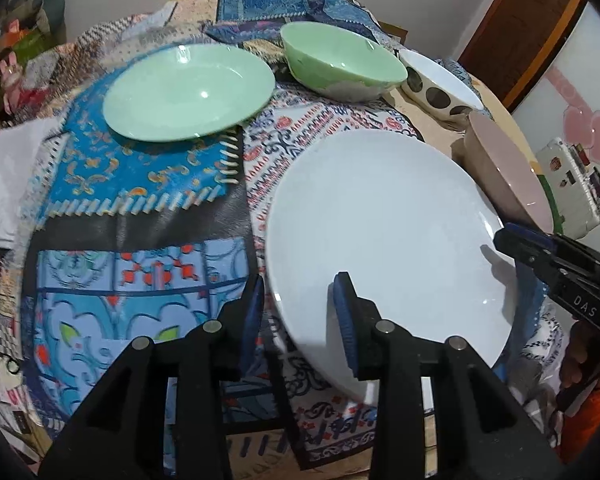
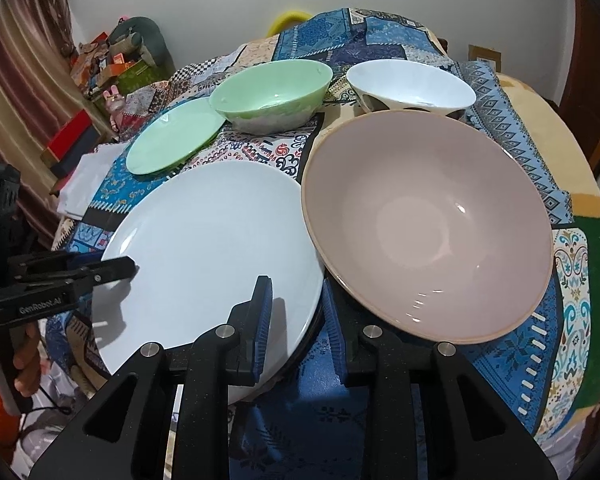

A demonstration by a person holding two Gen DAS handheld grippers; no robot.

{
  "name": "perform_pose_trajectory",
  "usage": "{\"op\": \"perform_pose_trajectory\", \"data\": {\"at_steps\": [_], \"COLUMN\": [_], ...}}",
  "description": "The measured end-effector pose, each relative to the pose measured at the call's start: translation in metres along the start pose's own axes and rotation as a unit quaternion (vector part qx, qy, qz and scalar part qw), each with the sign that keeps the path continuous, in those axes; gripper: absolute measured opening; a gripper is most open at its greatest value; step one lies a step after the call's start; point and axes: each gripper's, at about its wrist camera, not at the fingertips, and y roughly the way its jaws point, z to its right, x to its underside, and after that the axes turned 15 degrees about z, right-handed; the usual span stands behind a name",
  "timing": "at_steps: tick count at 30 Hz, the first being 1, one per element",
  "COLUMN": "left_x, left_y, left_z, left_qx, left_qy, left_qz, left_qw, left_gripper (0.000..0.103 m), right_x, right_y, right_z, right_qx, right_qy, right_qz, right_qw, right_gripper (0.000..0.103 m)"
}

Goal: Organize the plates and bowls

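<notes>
Straddling the near-left rim of the white plate with the left gripper, one finger outside on the cloth side and one over the plate's face; released rather than clenched, with clear daylight between pads and china. Doing much the same opposite with the right gripper, set astride the plate's right-hand rim, likewise unclenched and grasping nothing, no pad visibly pressing. Looks like a two-sided approach to one plate, ahead of any lift. Moving outward: just beside the white plate on its right, almost rim to rim, the large pink bowl, upright and empty. Farther back, the green plate lying alone on the patterned tablecloth, with the green bowl just behind its far right edge, and then the spotted white bowl at the far right, close behind the pink one. Judging progress: hardly begun. No plate stacked on a plate, no bowl nested in a bowl; all five pieces spread singly across the table. Left to do, presumably: closing on the white plate, pairing it with the green plate, then gathering the three bowls into one nest. Worth minding the pink bowl's closeness when raising the plate.
</notes>
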Motion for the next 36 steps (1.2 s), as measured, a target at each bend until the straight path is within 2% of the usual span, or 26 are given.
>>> {"op": "perform_pose_trajectory", "data": {"at_steps": [10, 15, 17, 23, 26, 31, 36], "left_x": [-0.023, -0.043, -0.05, -0.076, -0.086, -0.1, -0.11], "left_y": [-0.047, -0.071, -0.076, -0.084, -0.074, -0.041, 0.003], "left_z": [-0.018, -0.033, -0.038, -0.062, -0.076, -0.105, -0.144], "left_qx": [-0.046, -0.075, -0.084, -0.112, -0.121, -0.138, -0.117], "left_qy": [0.006, 0.008, 0.009, 0.01, 0.011, 0.014, -0.024], "left_qz": [0.067, 0.113, 0.129, 0.169, 0.173, 0.153, 0.114], "left_qw": [0.9967, 0.9907, 0.9881, 0.9791, 0.9774, 0.9784, 0.9862], "left_gripper": [0.038, 0.053, 0.063, 0.08, 0.083, 0.083, 0.083], "right_x": [-0.022, -0.044, -0.054, -0.076, -0.082, -0.092, -0.096], "right_y": [-0.014, -0.011, -0.007, 0.017, 0.032, 0.069, 0.104], "right_z": [-0.021, -0.04, -0.049, -0.074, -0.082, -0.09, -0.092], "right_qx": [-0.023, -0.045, -0.05, -0.059, -0.063, -0.067, -0.067], "right_qy": [-0.021, -0.036, -0.042, -0.06, -0.067, -0.069, -0.064], "right_qz": [0.031, 0.055, 0.063, 0.076, 0.07, 0.042, 0.011], "right_qw": [0.999, 0.997, 0.996, 0.994, 0.993, 0.994, 0.996], "right_gripper": [0.025, 0.026, 0.031, 0.047, 0.05, 0.05, 0.05]}}
